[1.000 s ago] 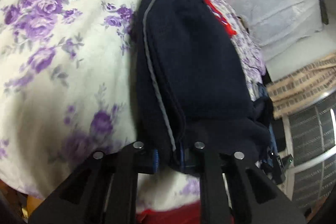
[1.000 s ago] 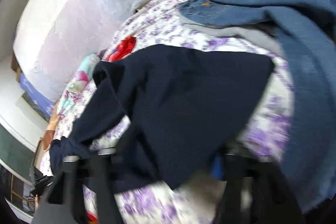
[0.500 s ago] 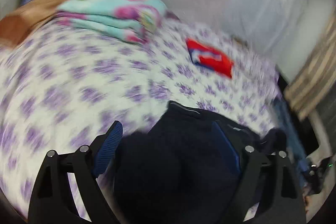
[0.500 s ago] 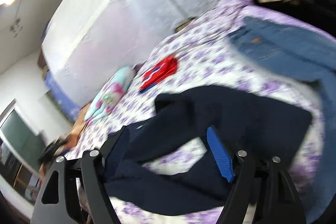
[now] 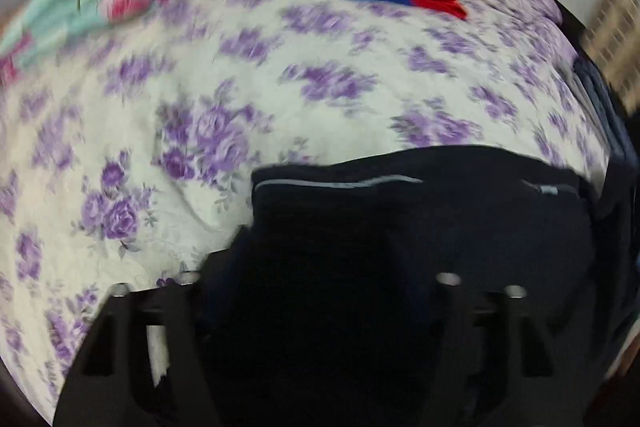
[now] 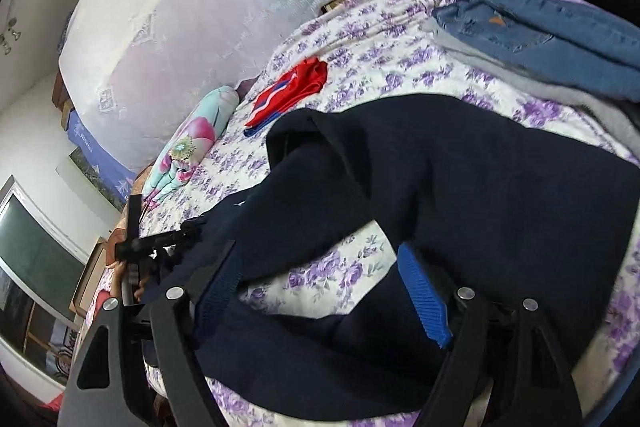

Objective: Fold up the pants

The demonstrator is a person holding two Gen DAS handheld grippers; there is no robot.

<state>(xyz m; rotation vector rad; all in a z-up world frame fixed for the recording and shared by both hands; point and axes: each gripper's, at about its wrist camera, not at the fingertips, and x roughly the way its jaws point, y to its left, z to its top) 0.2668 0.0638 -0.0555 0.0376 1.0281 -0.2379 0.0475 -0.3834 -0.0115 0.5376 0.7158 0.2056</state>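
Since a second ago, when my left gripper (image 5: 316,267) pinched the navy pants (image 6: 480,195) along their length, it has let go, swung round, and now faces their piped edge; its jaws have just been closing, dark cloth lies between them, and I cannot tell if they grip. My right gripper (image 6: 320,287) has been opening and stands spread over the pants, holding nothing. They lie crumpled on the purple-flowered bedspread (image 5: 280,75), near the red garment (image 6: 292,95) and folded jeans (image 6: 552,35).
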